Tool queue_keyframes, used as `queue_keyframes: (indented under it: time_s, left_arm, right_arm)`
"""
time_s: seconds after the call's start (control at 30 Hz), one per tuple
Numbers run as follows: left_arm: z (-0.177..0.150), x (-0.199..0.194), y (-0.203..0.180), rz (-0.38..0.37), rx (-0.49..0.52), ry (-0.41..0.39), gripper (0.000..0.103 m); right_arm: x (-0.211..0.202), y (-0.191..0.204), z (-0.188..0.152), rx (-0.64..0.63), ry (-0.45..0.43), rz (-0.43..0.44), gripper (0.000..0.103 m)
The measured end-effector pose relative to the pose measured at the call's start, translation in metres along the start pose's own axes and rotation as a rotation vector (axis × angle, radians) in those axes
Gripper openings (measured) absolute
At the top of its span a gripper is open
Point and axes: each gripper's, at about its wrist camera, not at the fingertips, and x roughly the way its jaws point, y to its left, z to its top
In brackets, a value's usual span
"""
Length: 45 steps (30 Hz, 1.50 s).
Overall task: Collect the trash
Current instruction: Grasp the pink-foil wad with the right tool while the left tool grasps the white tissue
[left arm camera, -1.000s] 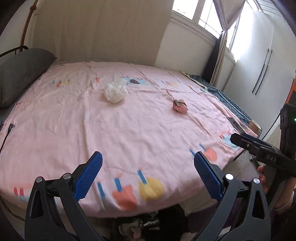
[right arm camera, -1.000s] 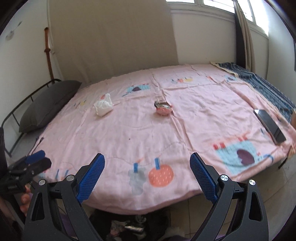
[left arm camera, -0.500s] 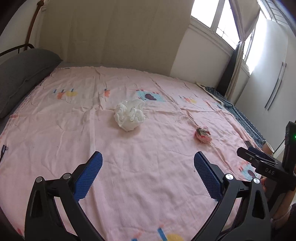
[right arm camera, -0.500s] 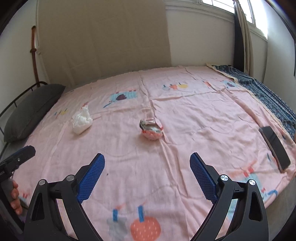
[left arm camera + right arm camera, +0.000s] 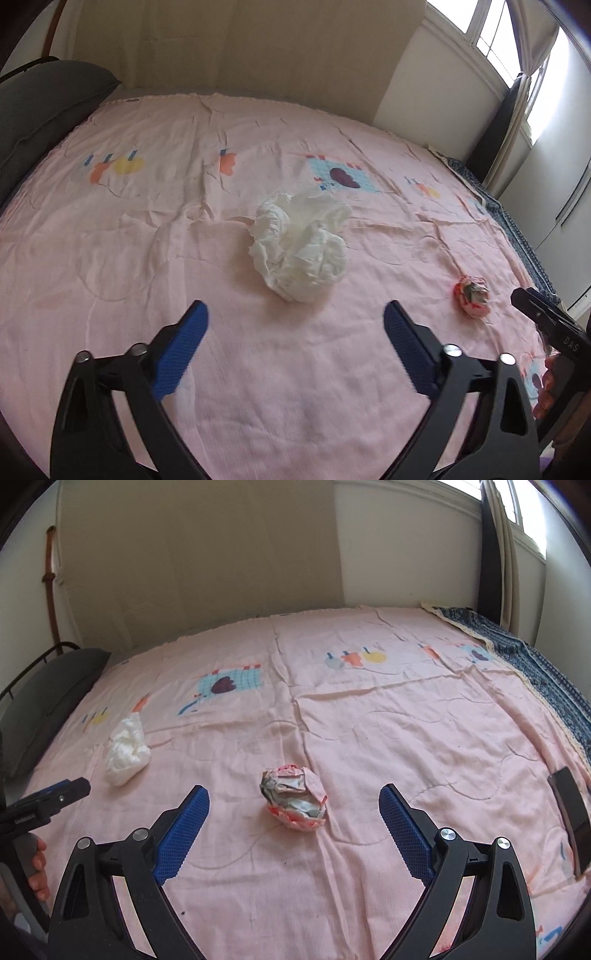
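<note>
Crumpled white tissue (image 5: 301,245), balled pink wrapper (image 5: 293,799), wrinkled pink quilt (image 5: 406,738), both grippers' jaws apart

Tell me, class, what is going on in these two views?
A person holds a two-finger gripper in each hand over a bed with a pink printed bedsheet, collecting trash. The left gripper is open and lined up with a crumpled white tissue wad. The right gripper is open, facing a crumpled red-and-grey wrapper ball. Both pieces lie on the sheet, not yet gripped.
</note>
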Motion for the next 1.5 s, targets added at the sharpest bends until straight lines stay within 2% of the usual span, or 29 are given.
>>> queue_keyframes:
  time_s: [0.2,0.33,0.37,0.47,0.53,0.57,0.6,0.67,0.73,0.77,0.8,1.03,1.17,1.5]
  left_arm:
    - [0.012,0.027,0.003,-0.046,-0.011,0.047,0.089]
    - [0.017,0.041,0.000,-0.039,0.005,0.071,0.089]
    - [0.018,0.044,-0.001,-0.028,-0.004,0.075,0.089]
    - [0.024,0.048,-0.005,-0.011,0.003,0.071,0.089]
    - [0.023,0.052,-0.008,0.005,0.022,0.072,0.088]
    - [0.023,0.057,-0.008,0.016,0.027,0.087,0.086]
    - [0.023,0.061,-0.009,0.020,0.032,0.099,0.078]
    - [0.023,0.063,-0.012,0.051,0.076,0.094,0.066]
    - [0.023,0.064,-0.015,0.087,0.103,0.101,0.046]
    - [0.024,0.063,-0.015,0.082,0.097,0.103,0.046]
    - [0.024,0.063,-0.014,0.080,0.091,0.103,0.043]
    - [0.026,0.048,-0.008,0.069,0.072,0.082,0.039]
    - [0.027,0.037,-0.008,0.050,0.055,0.060,0.039]
    - [0.026,0.007,-0.016,0.021,0.084,-0.007,0.039]
  right_arm:
    - [0.028,-0.008,0.001,0.023,0.061,0.016,0.089]
    - [0.043,-0.013,0.000,0.035,0.098,0.025,0.086]
    - [0.046,-0.013,0.000,0.034,0.102,0.025,0.081]
    - [0.053,-0.011,0.000,0.018,0.122,0.026,0.076]
    - [0.058,-0.010,0.000,0.001,0.130,0.024,0.067]
    - [0.060,-0.010,0.000,-0.001,0.134,0.032,0.058]
    - [0.061,-0.011,0.001,0.000,0.138,0.057,0.047]
    - [0.064,-0.009,0.002,-0.011,0.139,0.059,0.045]
    - [0.063,-0.006,0.003,-0.028,0.127,0.054,0.044]
    - [0.063,-0.005,0.004,-0.028,0.123,0.053,0.043]
    - [0.063,-0.005,0.004,-0.028,0.120,0.050,0.037]
    - [0.057,0.000,0.004,-0.048,0.107,0.047,0.037]
    - [0.048,-0.008,0.007,-0.003,0.082,0.064,0.037]
    - [0.027,-0.004,0.007,0.003,0.034,0.090,0.037]
